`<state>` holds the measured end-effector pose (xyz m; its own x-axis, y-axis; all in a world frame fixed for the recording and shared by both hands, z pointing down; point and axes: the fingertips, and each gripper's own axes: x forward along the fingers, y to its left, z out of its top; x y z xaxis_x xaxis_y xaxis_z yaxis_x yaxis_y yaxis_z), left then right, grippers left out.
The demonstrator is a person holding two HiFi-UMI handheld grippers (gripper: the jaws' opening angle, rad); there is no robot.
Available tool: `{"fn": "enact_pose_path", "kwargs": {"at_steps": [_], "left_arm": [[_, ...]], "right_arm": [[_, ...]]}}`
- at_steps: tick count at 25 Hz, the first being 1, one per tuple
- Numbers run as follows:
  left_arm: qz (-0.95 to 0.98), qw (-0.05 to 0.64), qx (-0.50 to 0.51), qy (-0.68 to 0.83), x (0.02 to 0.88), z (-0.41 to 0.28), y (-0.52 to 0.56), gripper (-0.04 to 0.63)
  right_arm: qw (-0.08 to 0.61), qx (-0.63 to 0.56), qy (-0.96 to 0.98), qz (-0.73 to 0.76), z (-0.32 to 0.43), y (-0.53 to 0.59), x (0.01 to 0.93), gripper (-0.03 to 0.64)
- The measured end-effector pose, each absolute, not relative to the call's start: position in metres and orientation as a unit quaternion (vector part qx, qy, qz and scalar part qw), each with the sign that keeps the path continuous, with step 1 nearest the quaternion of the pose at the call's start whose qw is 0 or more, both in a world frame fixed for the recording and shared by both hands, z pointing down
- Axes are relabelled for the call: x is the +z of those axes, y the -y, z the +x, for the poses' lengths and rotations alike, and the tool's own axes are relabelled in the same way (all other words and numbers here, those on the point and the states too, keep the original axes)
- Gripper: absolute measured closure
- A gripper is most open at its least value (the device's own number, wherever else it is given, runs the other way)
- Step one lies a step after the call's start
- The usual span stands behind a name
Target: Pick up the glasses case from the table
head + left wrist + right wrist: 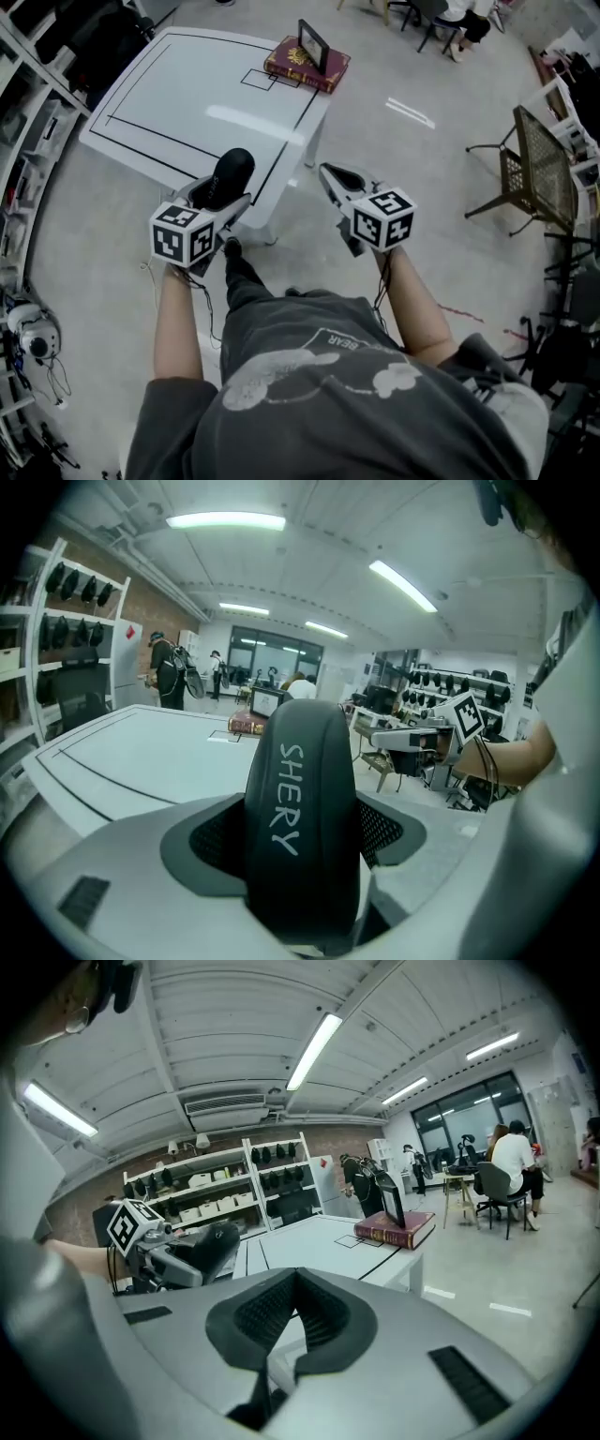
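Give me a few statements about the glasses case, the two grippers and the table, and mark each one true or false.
1. The left gripper holds the black glasses case. True.
2. The glasses case lies flat on the white table. False: it is clamped between the left gripper's jaws.
3. The right gripper holds a book. False: its jaws are together and empty; the red book lies on the table's far corner.
4. A black frame stands on the red book. True.
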<state>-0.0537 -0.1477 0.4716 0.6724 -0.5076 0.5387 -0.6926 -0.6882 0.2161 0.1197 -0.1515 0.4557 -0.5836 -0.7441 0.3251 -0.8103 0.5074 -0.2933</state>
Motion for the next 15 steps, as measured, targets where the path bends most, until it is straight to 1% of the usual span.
{"fn": "enact_pose_path", "kwargs": {"at_steps": [8,15], "left_arm": [[0.865,0.248,0.198,0.388,0.48,-0.079,0.079,0.258],[0.847,0.277,0.175,0.419,0.488,-0.107,0.052,0.258]], "right_arm": [[0.086,0.235,0.875,0.414,0.104,0.118,0.474,0.617],[0.091,0.24,0.885,0.388,0.077,0.109,0.478,0.617]]}}
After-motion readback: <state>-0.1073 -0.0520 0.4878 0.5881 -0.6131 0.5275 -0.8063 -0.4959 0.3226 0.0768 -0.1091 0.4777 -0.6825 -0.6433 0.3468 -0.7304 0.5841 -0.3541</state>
